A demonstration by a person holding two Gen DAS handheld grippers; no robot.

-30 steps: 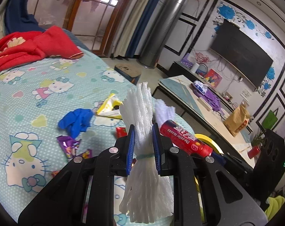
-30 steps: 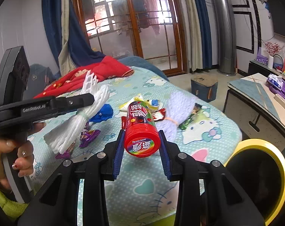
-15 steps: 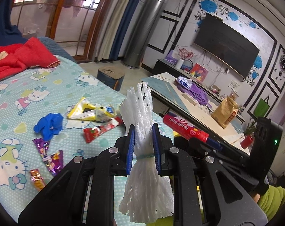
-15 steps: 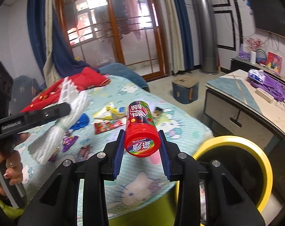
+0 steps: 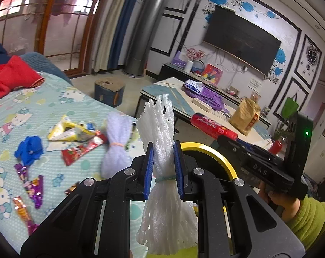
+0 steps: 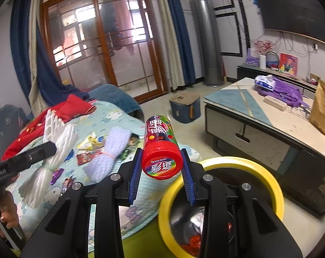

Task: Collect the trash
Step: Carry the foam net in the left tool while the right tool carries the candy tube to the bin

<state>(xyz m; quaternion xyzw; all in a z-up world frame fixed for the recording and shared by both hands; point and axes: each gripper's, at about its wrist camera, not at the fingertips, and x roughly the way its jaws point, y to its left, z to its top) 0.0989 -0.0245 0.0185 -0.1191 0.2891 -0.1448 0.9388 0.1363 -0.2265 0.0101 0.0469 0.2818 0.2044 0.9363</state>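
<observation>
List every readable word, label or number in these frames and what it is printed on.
"The color teases" and "彩逗": lid of the red candy tube.
"DAS": body of the right gripper; the rest is cut off.
Print along the tube's side, the snack wrappers and the wall notice: too blurred.

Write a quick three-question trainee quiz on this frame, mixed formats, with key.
1. True or false: the right hand-held gripper grips a red candy tube.
2. What does the left hand-held gripper hold? A) blue glove B) white foam net C) yellow wrapper
3. Fill in: the trash bin has a ____ rim.

Key: 1 true; 2 B, the white foam net; 3 yellow.
</observation>
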